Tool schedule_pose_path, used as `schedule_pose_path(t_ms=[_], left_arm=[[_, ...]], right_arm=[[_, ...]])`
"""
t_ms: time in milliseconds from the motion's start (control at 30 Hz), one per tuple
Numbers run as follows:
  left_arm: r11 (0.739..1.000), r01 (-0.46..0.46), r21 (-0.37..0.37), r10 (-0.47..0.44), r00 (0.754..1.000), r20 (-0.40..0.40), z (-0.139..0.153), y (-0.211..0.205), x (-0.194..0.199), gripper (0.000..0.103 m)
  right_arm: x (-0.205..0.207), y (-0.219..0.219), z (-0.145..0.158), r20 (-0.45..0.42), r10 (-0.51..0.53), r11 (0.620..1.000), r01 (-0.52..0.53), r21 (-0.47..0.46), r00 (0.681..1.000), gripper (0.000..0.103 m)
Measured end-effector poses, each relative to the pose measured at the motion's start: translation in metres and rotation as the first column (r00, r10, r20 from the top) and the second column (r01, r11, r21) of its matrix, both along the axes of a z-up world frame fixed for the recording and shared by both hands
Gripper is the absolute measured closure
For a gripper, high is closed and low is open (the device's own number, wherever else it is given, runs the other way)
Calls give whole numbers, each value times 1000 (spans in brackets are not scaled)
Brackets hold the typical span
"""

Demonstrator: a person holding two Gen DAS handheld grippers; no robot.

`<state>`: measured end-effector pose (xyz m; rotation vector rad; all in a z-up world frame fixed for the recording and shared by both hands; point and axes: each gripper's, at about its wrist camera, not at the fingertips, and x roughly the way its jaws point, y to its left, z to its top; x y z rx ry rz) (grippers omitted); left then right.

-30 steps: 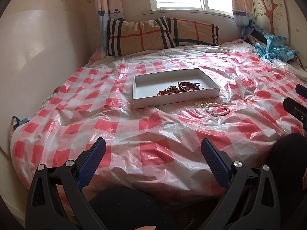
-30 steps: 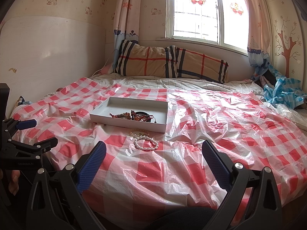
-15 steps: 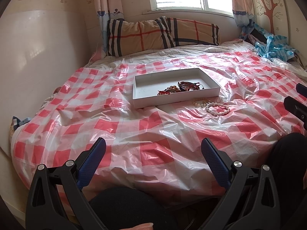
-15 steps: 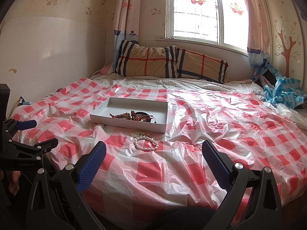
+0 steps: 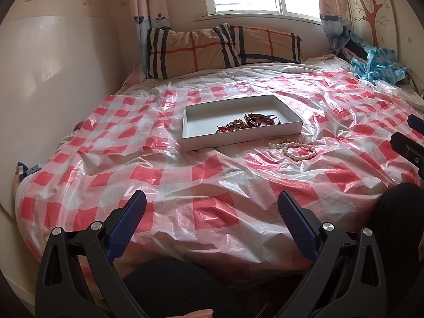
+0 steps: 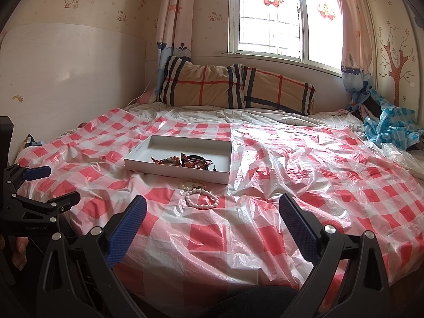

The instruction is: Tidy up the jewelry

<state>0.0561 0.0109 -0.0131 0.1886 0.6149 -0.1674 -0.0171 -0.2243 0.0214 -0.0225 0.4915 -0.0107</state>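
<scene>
So both grippers are spread wide and holding nothing right now. The left gripper point(image 5: 212, 220) and right gripper point(image 6: 212, 220) both hang back at the near edge of the bed, well short of any jewelry.

The white tray point(image 6: 161, 169) sits around the middle of the red-checked plastic sheet point(image 6: 318, 185), and there's already a tangle of dark red and brown bracelets point(image 6: 185, 162) inside it, toward its right end. Just outside the tray's near wall lies a white bead bracelet point(image 6: 202, 198), with a smaller pale beaded piece point(image 6: 192, 184) between it and the tray, almost touching the wall.

Looks to me like we're between pickups: some pieces are in, two are left out. My guess is the white bead bracelet goes next, and the right gripper has the straighter line to it. It'll need to come down low and pinch one side of the loop without bunching that crinkly plastic.

Plenty of open sheet all around, nothing blocking. The left half of the tray is bare, so the drop is easy.
</scene>
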Motion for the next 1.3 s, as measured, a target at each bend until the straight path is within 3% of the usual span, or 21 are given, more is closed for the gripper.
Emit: schedule_pose_path(t_ms=[1300], left_arm=[[1000, -1, 7, 1, 1000, 0, -1, -6, -1, 8]], right_arm=[[0, 0, 0, 1, 1, 1000, -1, 2, 1000, 7]])
